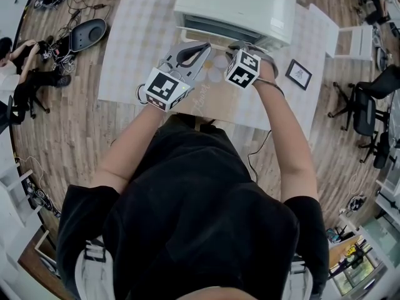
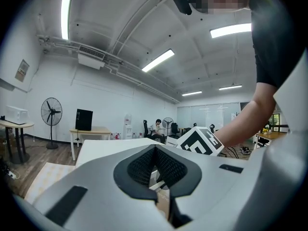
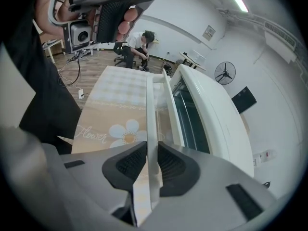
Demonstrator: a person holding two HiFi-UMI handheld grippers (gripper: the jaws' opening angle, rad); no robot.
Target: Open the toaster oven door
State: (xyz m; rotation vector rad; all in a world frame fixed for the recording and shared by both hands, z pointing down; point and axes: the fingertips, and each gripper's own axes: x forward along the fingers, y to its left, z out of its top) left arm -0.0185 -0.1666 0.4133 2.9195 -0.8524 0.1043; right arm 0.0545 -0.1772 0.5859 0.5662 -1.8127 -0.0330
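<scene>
Your left claw (image 1: 206, 47) hovers level above the checked cloth (image 1: 134, 42), just short of the oven's front. Its tips are pressed together with nothing between them. The white toaster oven (image 1: 237, 5) sits at the far side of the cloth, its glass door (image 3: 186, 114) facing you. Your right claw (image 3: 152, 146) is just to the right of the left one and points steeply down at the oven's front. It pinches the door's white bar handle (image 3: 149, 105), with one pad on each side of the bar. Farther right, a small framed picture (image 1: 299, 74) lies flat near the cloth's right edge.
</scene>
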